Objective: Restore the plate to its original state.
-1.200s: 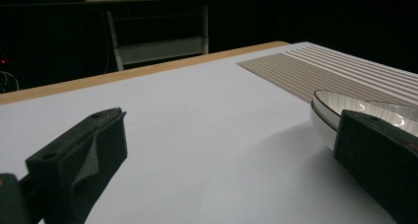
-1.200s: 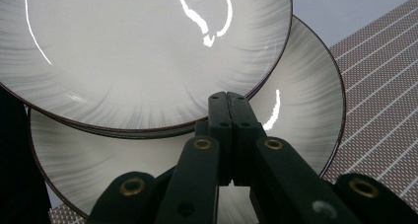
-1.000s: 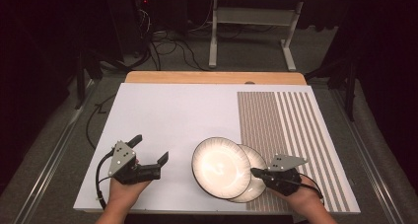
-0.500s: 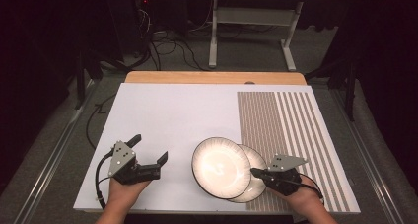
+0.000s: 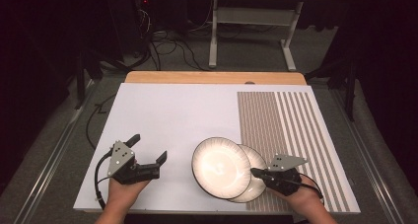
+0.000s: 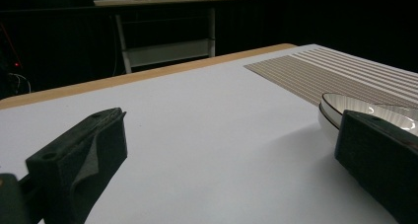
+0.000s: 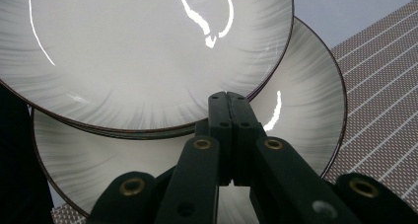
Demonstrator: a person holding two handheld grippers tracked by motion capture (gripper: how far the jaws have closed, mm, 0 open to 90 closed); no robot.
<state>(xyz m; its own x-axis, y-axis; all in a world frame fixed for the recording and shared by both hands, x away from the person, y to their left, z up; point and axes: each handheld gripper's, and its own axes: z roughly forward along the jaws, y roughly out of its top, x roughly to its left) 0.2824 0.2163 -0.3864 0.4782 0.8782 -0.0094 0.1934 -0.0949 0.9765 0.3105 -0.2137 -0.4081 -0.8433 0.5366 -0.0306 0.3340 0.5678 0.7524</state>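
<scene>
Near the front edge of the worktop: two ribbed white plates are seen, the upper plate (image 5: 220, 168) overlapping the lower plate (image 5: 254, 174), which is offset toward the right.
Plates' footing: the pair is set across the border between the white sheet (image 5: 172, 115) and the striped mat (image 5: 291, 130).
Right claw (image 5: 258, 173): it is pointed left, with its tips over the lower plate's exposed face, just beside the upper plate's rim.
Right claw state: the jaws are pressed together with nothing seen between them; contact with the lower plate cannot be told.
Left claw (image 5: 148, 149): its jaws are held wide apart and empty, to the left of the plates.
Deciding relation: the plates lie directly ahead of the right claw, so the right hand is judged much the nearer.
Right gripper view: the closed tips and the dark rim line of the upper plate are shown close up.
Left gripper view: the plates are seen edge-on beyond the right-hand jaw.
</scene>
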